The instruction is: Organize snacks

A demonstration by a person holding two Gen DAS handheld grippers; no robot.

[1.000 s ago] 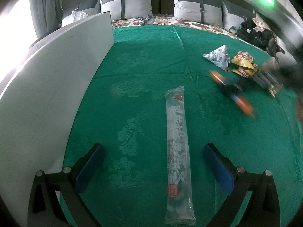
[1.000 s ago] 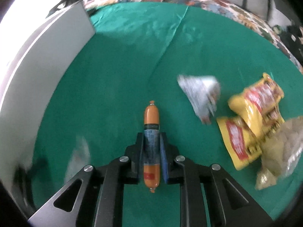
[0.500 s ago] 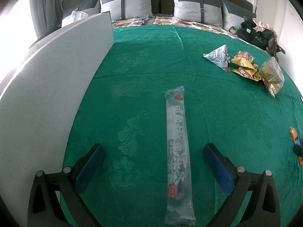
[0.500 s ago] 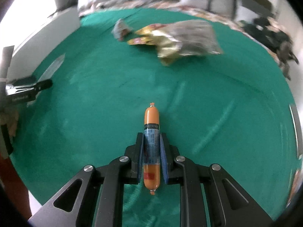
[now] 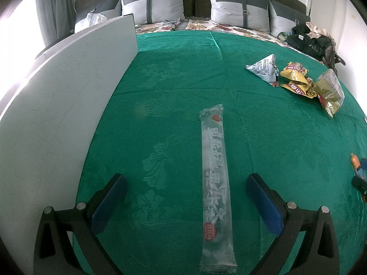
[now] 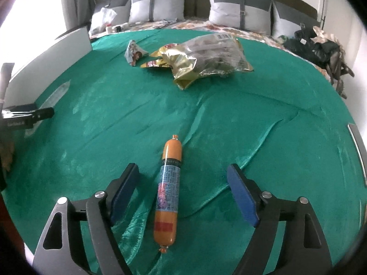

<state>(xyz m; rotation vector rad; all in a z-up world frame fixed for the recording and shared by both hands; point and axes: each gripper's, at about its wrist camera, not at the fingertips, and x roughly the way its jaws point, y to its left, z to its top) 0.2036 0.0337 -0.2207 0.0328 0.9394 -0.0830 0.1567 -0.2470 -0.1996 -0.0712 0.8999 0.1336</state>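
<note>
Opening my right gripper (image 6: 183,192), jaws parting, I release the sausage (image 6: 168,194) I carried here; it lies placed on the green cloth (image 6: 252,119). Left gripper (image 5: 185,202) jaws apart, empty.

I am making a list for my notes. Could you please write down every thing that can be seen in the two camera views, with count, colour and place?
sausage: 1, orange with blue label, on the green cloth between the right fingers, untouched
long sachet: 1, clear with grey print, on the cloth between the left fingers
triangular packet: 1, white printed, far side, beside the pile
yellow packets: 2, yellow-red, in the pile
clear bag: 1, gold-clear, in the pile
green cloth: 1, covers the surface
white board: 1, upright, left edge
pillows: several, grey, behind
left gripper: open
right gripper: jaws opening
</note>
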